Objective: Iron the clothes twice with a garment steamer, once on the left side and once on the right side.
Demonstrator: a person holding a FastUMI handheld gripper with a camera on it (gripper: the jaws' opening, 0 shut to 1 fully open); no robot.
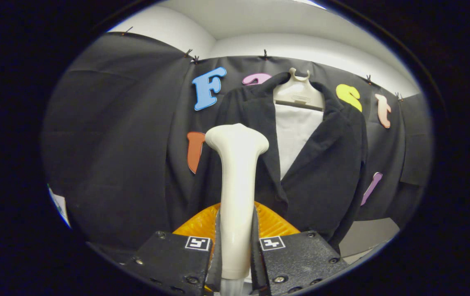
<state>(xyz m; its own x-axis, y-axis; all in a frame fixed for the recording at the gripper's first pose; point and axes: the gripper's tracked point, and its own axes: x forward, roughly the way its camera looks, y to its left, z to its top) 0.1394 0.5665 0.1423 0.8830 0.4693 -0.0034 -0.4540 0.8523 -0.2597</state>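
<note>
A cream garment steamer [237, 181] stands upright between my fingers, its handle clamped by both and its wide head pointing up and ahead. My gripper [235, 246] is shut on that handle. Beyond the steamer a black jacket [321, 164] hangs on a pale hanger [298, 92] against the booth wall, open at the front over a white lining or shirt [294, 131]. The steamer head sits in front of the jacket's left lapel [259, 119]; whether it touches the cloth I cannot tell.
A ribbed orange disc [272, 224] lies just behind the fingers at the foot of the steamer. Black cloth wall [111, 144] spreads to the left of the jacket. A grey surface [366, 236] shows below the jacket's right hem.
</note>
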